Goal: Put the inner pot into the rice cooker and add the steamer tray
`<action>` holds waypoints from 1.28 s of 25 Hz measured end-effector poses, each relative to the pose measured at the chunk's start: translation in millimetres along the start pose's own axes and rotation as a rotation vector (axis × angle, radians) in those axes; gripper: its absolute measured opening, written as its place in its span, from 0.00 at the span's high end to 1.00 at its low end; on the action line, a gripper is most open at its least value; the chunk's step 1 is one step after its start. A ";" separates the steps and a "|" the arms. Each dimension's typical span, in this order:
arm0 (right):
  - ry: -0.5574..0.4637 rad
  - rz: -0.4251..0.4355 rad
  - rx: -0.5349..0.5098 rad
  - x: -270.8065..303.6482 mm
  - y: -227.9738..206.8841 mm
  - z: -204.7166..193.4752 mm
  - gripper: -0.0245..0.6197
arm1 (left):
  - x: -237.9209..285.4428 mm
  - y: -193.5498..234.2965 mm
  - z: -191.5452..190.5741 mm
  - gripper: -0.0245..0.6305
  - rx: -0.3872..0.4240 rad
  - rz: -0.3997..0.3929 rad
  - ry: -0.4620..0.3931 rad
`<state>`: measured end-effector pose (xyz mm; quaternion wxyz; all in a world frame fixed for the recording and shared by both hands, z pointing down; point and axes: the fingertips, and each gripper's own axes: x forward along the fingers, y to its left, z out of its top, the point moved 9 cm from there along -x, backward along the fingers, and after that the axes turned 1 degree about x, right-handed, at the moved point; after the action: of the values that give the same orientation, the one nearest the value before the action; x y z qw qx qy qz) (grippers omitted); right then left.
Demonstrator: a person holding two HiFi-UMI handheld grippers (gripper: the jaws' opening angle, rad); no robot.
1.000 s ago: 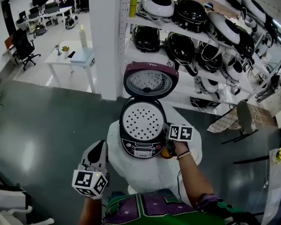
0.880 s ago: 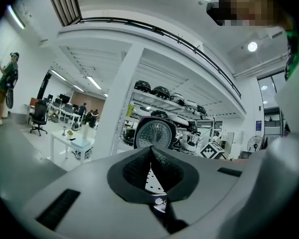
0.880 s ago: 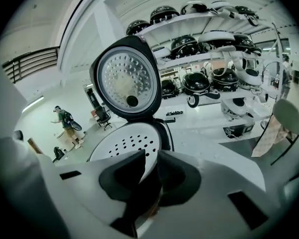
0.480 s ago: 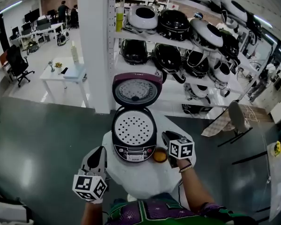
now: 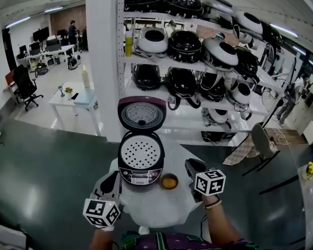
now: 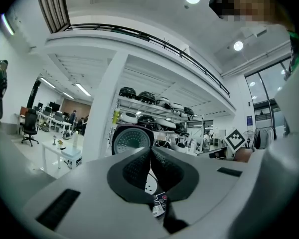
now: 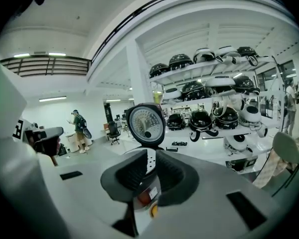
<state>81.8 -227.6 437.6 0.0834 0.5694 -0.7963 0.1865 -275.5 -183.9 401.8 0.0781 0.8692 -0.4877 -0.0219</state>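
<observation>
Jaws, left gripper [image 6: 150, 156]: clenched, pads together, nothing between them. Jaws, right gripper [image 7: 149, 166]: all but closed, a narrow slit left between the pads, nothing held.

Left gripper [image 5: 113, 175]: over the near left edge of the bench [image 5: 151, 210], pointing toward the rice cooker [image 5: 140, 175], apart from it.

Right gripper [image 5: 191, 164]: over the bench's right part, to the right of the cooker, clear of it.

Rice cooker: on the round white bench, control panel toward the person, lid [image 5: 141, 114] standing open at the back.

Steamer tray [image 5: 141, 152]: white, perforated, lying flat in the cooker's mouth. Inner pot: covered by the tray, not to be made out.

Small orange bowl [image 5: 169, 181]: on the bench, just beside the cooker's right front.

Shelves [image 5: 198, 61]: behind the bench, stocked with further cookers.
</observation>
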 end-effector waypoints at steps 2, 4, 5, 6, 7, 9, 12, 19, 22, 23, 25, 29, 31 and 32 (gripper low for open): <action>-0.024 0.015 -0.009 -30.2 -2.7 3.5 0.88 | -7.2 -17.5 2.1 0.93 0.004 0.009 0.000; -0.041 0.025 -0.013 -62.1 -6.6 2.1 0.90 | -17.8 -35.8 2.3 0.93 -0.011 0.015 -0.001; -0.048 0.027 -0.019 -78.2 -8.8 0.0 0.90 | -23.2 -45.2 1.7 0.93 -0.018 0.016 -0.002; -0.054 0.026 -0.028 -94.3 -11.5 -2.4 0.90 | -28.2 -55.1 1.1 0.93 -0.022 0.018 -0.003; -0.059 0.024 -0.039 -110.4 -15.0 -5.0 0.90 | -32.6 -65.7 0.4 0.93 -0.023 0.020 -0.004; -0.071 0.018 -0.053 -141.7 -24.0 -10.2 0.90 | -40.8 -89.3 -0.1 0.93 -0.020 0.023 -0.008; -0.098 0.017 -0.050 -185.8 -36.6 -19.1 0.91 | -55.0 -127.1 0.4 0.93 -0.002 0.019 -0.016; -0.177 0.040 -0.041 -280.9 -41.8 -47.9 0.94 | -99.2 -202.6 -3.6 0.93 0.038 0.033 -0.016; -0.218 0.050 -0.054 -313.1 -40.4 -56.0 0.95 | -116.3 -229.3 -5.0 0.93 0.064 0.032 -0.023; -0.232 0.052 -0.056 -322.8 -40.2 -58.4 0.95 | -121.3 -236.9 -6.2 0.93 0.064 0.034 -0.027; -0.258 0.057 -0.055 -341.1 -40.3 -63.0 0.95 | -130.3 -251.9 -10.0 0.93 0.055 0.028 -0.030; -0.312 0.075 -0.053 -373.4 -37.0 -72.3 0.95 | -143.4 -279.7 -20.8 0.93 0.022 -0.005 -0.027; -0.324 0.076 -0.074 -385.3 -32.7 -76.6 0.95 | -148.6 -289.9 -23.2 0.93 0.027 -0.007 -0.026; -0.324 0.075 -0.085 -389.7 -31.0 -78.2 0.95 | -150.4 -294.4 -23.1 0.93 0.032 -0.010 -0.026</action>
<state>236.2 135.5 381.0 -0.0293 0.5578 -0.8272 0.0615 -103.0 97.5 372.6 0.0575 0.8724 -0.4848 -0.0258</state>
